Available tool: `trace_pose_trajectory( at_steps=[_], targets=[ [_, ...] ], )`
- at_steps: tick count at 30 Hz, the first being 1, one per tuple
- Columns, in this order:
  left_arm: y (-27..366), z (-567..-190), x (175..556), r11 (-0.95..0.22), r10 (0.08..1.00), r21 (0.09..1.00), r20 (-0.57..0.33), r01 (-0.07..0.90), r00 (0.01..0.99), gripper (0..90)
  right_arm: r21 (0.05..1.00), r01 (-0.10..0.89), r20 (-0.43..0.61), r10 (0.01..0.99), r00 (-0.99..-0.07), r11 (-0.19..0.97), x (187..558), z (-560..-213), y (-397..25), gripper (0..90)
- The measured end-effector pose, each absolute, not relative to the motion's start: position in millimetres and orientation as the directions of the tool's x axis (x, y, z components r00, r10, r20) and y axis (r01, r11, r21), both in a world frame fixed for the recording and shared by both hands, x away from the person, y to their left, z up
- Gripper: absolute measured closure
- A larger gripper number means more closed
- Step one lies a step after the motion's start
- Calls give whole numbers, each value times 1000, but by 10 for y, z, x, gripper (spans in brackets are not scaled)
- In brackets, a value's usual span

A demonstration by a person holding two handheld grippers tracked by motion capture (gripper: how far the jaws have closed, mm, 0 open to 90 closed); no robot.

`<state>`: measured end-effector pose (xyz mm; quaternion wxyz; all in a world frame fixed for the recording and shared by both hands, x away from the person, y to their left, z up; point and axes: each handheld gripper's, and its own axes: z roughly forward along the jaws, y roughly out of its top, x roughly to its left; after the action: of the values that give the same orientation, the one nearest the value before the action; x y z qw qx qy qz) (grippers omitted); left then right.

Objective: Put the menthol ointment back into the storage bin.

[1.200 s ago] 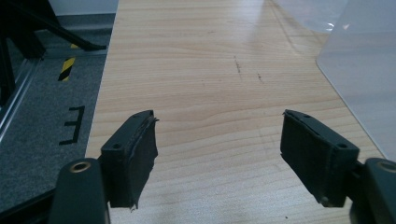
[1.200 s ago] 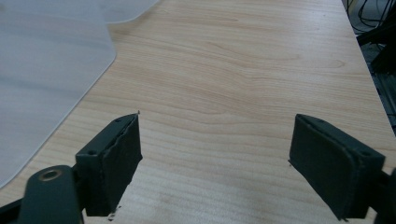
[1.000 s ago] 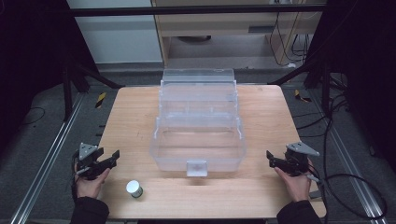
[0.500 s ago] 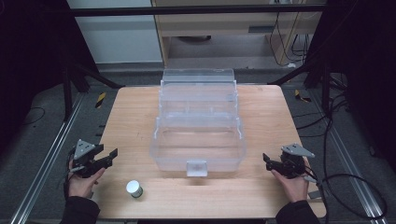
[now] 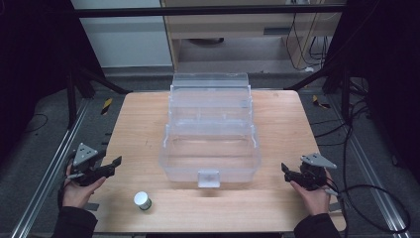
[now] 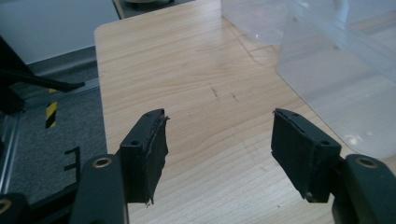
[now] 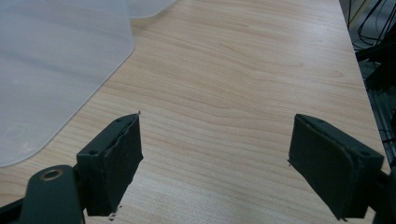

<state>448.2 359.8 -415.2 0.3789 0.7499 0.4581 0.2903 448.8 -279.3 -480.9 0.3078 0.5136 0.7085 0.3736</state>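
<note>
A clear plastic tiered box (image 5: 210, 136) stands open in the middle of the wooden table (image 5: 138, 114), its latch facing the near edge. A small white-capped jar (image 5: 142, 200) stands on the table near the front left. My left gripper (image 5: 112, 165) hovers at the table's left edge, open, nothing between its jaws; the box's corner (image 6: 336, 79) lies ahead to its right. My right gripper (image 5: 286, 171) sits at the right edge, open and empty, with the box wall (image 7: 56, 65) to its left.
Metal rails (image 5: 44, 178) run along both sides of the table on the grey floor. Black cables (image 5: 366, 193) trail on the floor at right. A cabinet (image 5: 247, 25) stands beyond the far edge.
Both hands have drifted outward and slightly back toward the table's edges. The box and the jar have not moved.
</note>
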Motion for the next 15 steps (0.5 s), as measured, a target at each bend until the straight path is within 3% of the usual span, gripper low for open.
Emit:
trace_pose_trajectory(
  at_steps=[15],
  targets=[
    [3539, -3977, 4431, -464, 789, 775, 140, 430, 599, 333, 831, 510, -65, 949, -309, 223, 4490, -4842, -2762, 169]
  ],
)
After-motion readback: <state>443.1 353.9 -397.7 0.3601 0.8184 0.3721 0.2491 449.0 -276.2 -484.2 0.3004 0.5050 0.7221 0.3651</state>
